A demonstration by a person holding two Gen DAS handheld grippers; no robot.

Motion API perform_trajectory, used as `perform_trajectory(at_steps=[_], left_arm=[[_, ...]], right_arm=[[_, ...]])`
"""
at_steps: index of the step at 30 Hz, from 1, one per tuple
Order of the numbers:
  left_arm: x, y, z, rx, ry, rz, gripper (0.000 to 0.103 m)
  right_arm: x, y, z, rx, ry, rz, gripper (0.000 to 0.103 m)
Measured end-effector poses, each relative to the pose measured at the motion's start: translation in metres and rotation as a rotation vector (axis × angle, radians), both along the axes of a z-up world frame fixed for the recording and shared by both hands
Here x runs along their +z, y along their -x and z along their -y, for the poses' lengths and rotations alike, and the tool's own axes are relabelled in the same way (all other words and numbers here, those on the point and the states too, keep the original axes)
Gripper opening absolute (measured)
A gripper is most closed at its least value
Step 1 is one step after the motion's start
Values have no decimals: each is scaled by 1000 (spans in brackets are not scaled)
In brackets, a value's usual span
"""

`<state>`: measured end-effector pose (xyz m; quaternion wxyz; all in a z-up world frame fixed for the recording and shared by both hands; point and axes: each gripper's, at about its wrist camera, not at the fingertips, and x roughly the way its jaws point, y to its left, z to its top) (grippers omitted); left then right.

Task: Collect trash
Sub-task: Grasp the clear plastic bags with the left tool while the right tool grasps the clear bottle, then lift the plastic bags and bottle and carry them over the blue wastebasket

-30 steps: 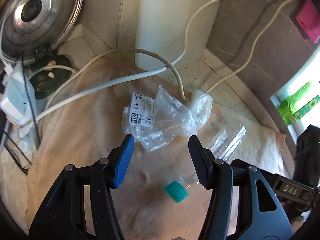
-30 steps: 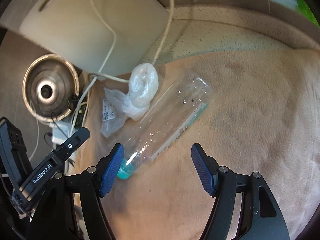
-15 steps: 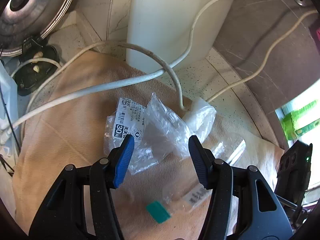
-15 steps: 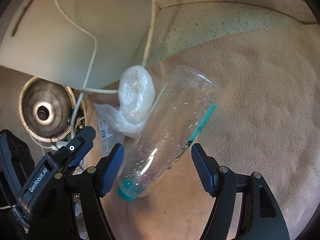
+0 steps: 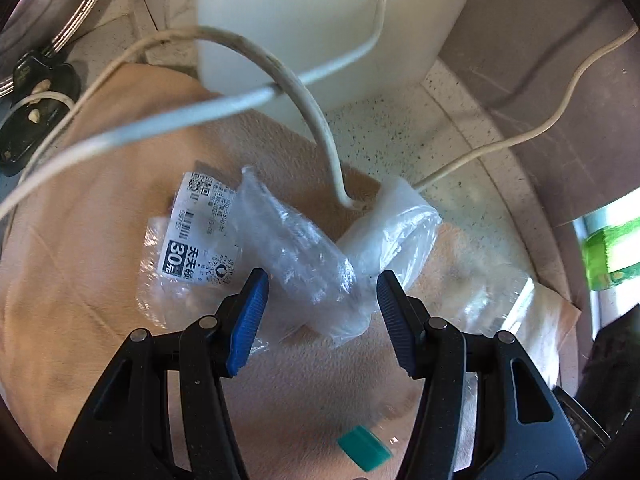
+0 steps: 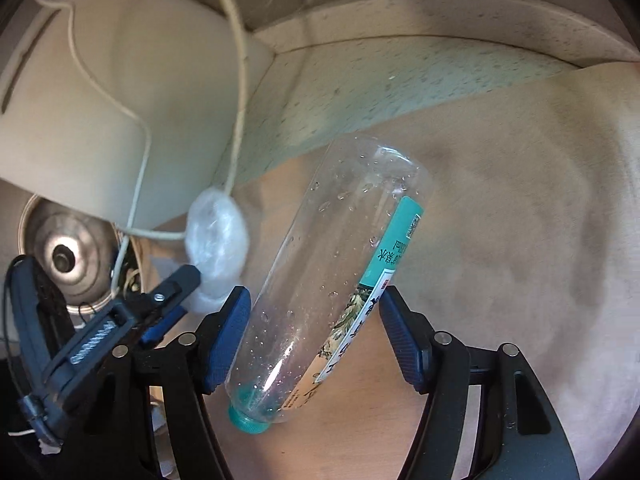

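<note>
A crumpled clear plastic bag [image 5: 296,256] with a white price label lies on the beige cloth [image 5: 80,240]. My left gripper [image 5: 320,300] is open, its blue fingers on either side of the bag's near end. A whitish wad of plastic [image 5: 392,224] lies just behind the bag; it also shows in the right wrist view [image 6: 218,232]. A clear empty bottle [image 6: 336,288] with a teal cap and teal label lies between the open fingers of my right gripper [image 6: 314,328]. The bottle's cap [image 5: 364,452] shows low in the left wrist view.
White cables [image 5: 312,112] cross over the cloth in front of a cream appliance [image 5: 320,16]. A steel pot lid [image 6: 64,256] and a black plug [image 5: 36,96] sit at the left. The speckled counter [image 6: 360,92] runs behind the cloth.
Both grippers have moved forward and down. The left fingers now flank the plastic bag, and the right fingers now flank the bottle. Both stay open.
</note>
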<state>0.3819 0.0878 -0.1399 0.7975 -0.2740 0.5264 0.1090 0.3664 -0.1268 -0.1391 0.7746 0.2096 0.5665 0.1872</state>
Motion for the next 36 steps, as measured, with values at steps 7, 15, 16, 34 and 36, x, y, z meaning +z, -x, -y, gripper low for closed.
perform_trajectory(at_steps=[7,15,16,34,36], left_arm=[[-4,3,-1,30,20,29,34],[12,21,-2,27,25,72,11],[16,24,-1,26,24,79,11],[73,145,5,46,-110,167,10],[78,163,5,48,-123,174,10]], right_arm=[[1,-3,8,6,-9,-2,66],[2,6,8,27,-22,22,65],[4,8,7,33,-20,29,64],[54,80,-8,231,111,250,59],[60,95,-11,260,144,290,58]])
